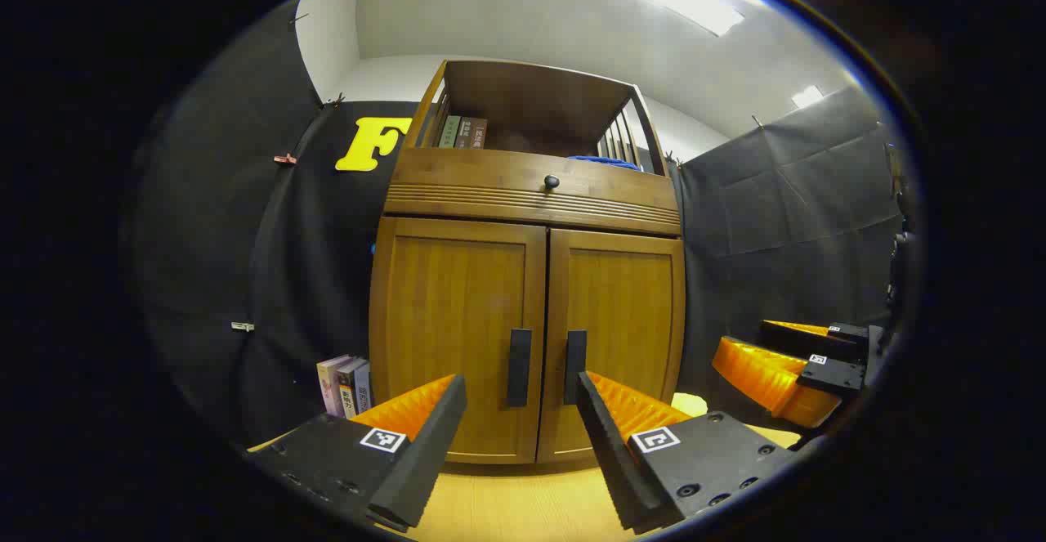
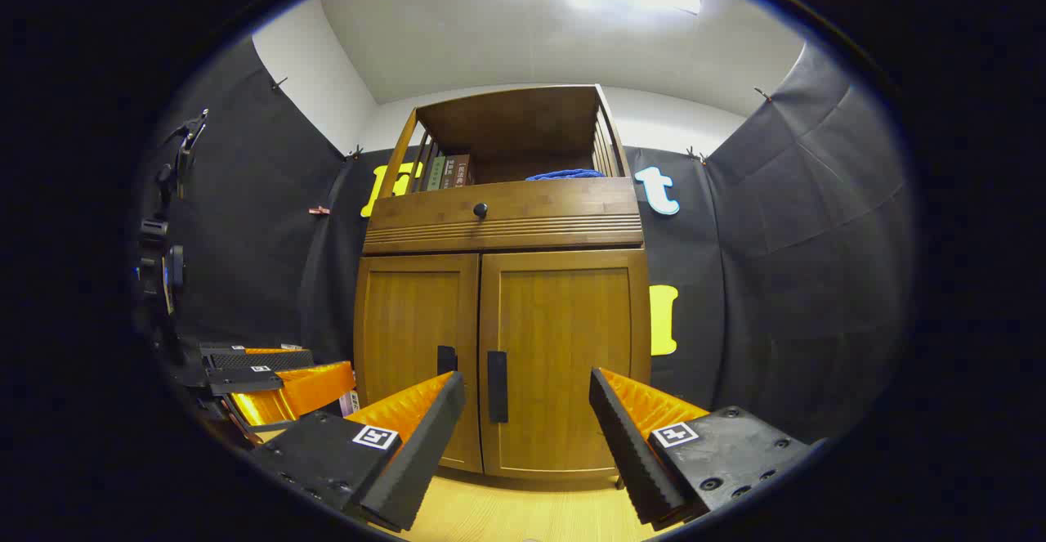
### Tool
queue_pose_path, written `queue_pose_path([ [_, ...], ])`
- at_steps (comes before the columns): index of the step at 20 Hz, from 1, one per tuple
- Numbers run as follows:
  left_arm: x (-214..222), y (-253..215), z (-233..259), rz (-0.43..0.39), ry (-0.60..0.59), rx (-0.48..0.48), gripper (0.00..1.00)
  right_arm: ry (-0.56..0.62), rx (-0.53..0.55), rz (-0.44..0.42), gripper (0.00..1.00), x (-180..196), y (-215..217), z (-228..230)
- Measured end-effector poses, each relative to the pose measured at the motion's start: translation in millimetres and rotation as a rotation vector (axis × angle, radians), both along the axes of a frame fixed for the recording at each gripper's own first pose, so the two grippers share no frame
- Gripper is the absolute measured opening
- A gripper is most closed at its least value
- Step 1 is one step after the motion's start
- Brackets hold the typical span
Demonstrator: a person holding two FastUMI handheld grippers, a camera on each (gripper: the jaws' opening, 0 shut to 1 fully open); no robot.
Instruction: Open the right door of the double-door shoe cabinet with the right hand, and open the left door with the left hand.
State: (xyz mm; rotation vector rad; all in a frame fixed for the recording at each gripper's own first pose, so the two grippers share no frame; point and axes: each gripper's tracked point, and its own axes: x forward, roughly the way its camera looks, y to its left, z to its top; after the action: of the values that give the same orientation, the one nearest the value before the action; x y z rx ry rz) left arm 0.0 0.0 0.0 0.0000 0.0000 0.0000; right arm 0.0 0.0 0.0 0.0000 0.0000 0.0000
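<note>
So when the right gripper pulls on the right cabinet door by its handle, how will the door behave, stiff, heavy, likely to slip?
The right door looks like a rigid framed wood panel, so it should probably swing as one piece rather than flex. Its dark vertical handle is slim and smooth-looking, so the open right gripper may slip unless it closes squarely. The cabinet looks bulky, so it is unlikely to tip.

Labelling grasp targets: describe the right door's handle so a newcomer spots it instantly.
Find the wooden cabinet against the black cloth wall. Below its drawer are two closed doors; the right door carries a dark vertical bar handle at its inner edge. Of the two handles flanking the centre seam, it is the right one.
</note>
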Motion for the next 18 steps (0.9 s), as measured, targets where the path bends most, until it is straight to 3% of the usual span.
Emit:
queue_pose_path([
  [18,-6.5,10.3,13.4,0.029,-0.038,-0.007,0.85,0.001,0.001,0.016,0.97,-2.7,1.5,-1.2],
])
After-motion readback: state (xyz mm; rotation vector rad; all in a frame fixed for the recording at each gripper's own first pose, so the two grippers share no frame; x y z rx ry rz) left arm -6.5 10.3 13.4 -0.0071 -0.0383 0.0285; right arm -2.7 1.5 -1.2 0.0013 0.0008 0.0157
